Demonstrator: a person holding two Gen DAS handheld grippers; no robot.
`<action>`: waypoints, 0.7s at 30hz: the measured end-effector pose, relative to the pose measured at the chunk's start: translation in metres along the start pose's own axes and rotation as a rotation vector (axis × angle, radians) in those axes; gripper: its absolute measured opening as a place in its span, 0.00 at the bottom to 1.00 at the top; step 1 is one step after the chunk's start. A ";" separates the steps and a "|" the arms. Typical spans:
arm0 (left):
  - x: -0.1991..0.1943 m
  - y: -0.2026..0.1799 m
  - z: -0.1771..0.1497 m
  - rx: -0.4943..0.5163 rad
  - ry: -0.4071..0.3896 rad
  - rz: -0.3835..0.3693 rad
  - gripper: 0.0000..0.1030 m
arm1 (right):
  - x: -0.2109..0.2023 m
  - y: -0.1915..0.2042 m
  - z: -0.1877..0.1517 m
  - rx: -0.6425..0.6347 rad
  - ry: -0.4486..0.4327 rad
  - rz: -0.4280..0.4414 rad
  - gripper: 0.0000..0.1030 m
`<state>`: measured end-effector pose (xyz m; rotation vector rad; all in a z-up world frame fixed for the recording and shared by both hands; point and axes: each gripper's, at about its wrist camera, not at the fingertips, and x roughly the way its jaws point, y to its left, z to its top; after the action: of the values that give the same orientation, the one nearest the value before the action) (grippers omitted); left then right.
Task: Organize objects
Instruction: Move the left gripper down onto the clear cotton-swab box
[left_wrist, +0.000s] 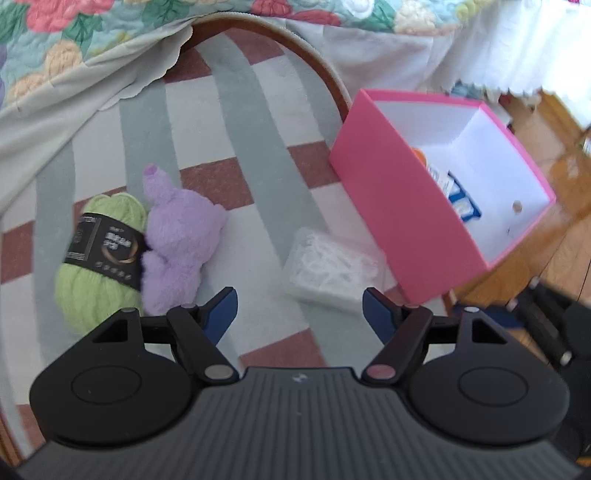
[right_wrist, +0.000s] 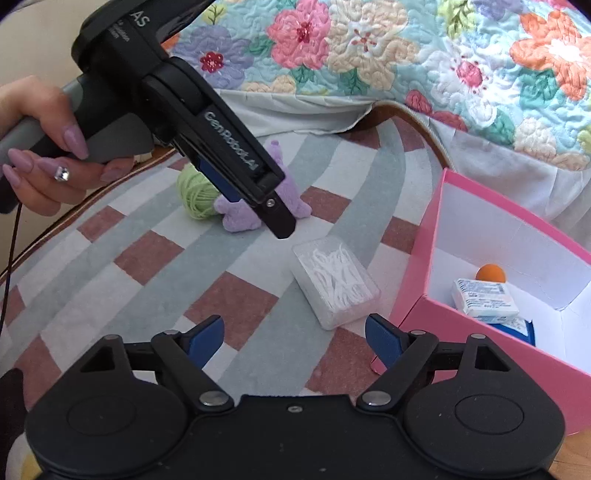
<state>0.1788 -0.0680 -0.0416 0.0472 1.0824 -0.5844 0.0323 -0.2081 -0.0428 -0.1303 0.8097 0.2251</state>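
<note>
Approach is the step in hand: both your left gripper (left_wrist: 299, 308) and right gripper (right_wrist: 294, 338) hang spread and empty over the clear plastic box of white floss picks (right_wrist: 335, 282) just beside the open pink cardboard box (right_wrist: 413, 314), so you next need one gripper's pads squarely around its sides.

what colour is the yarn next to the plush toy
Light green, with a black paper label band. The yarn beside the purple plush toy shows best in the left wrist view.
</note>
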 end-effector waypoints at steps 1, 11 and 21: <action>0.005 0.001 0.001 -0.015 0.001 -0.015 0.71 | 0.004 -0.001 0.001 0.006 0.008 -0.001 0.78; 0.035 0.004 0.003 -0.005 -0.048 -0.043 0.60 | 0.031 -0.008 0.001 0.078 0.059 -0.057 0.56; 0.059 0.019 -0.005 -0.081 -0.039 -0.122 0.57 | 0.051 -0.014 0.003 0.082 0.115 -0.045 0.50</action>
<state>0.2028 -0.0752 -0.0981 -0.1014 1.0755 -0.6476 0.0716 -0.2131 -0.0779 -0.0842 0.9279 0.1429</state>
